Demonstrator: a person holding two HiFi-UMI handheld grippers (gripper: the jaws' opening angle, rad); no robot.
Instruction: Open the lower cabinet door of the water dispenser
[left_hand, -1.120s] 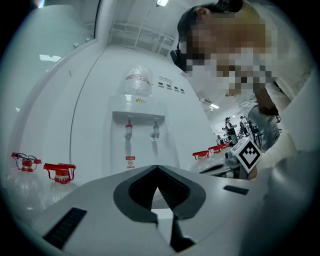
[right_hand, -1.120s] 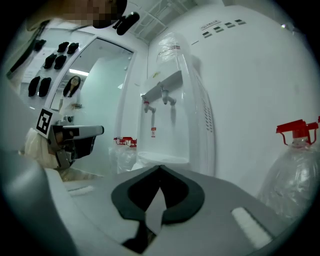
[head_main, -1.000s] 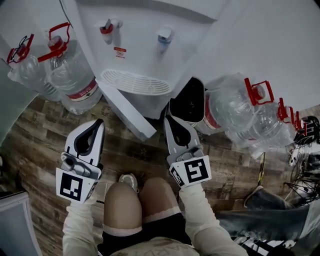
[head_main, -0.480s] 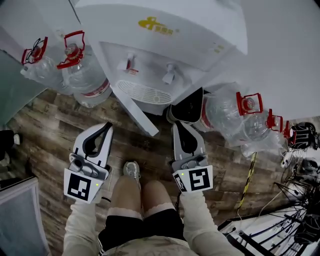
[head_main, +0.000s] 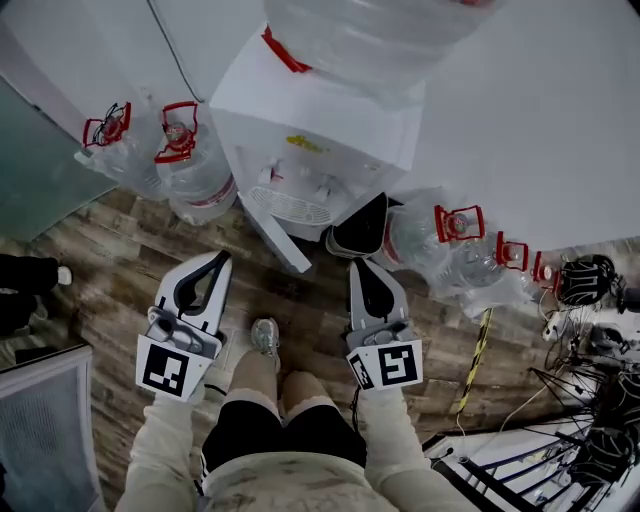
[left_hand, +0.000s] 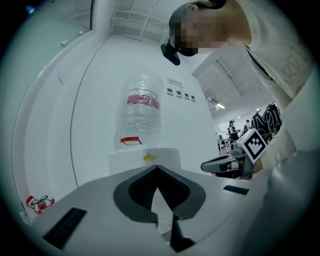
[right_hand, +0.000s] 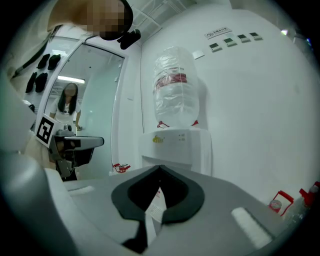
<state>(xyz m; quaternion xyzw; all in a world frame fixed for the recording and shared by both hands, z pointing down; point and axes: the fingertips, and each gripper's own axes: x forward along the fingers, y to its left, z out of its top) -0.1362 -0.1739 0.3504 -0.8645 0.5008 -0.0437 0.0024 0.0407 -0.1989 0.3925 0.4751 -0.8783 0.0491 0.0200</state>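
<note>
Floor (head_main: 100, 290): dark wood-grain planks.
Wall (head_main: 560, 130): plain white.
Glass panel (head_main: 40, 170): greenish, far left.
Cables (head_main: 590, 360): tangled, right corner.

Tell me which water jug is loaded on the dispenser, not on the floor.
The inverted clear jug atop the water dispenser; the red-handled jugs all stand on the floor.

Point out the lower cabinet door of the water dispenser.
Head view, centre: the lower cabinet door juts open from the foot of the water dispenser, over the wood floor, ahead of the gap between left claw and right claw.
</note>
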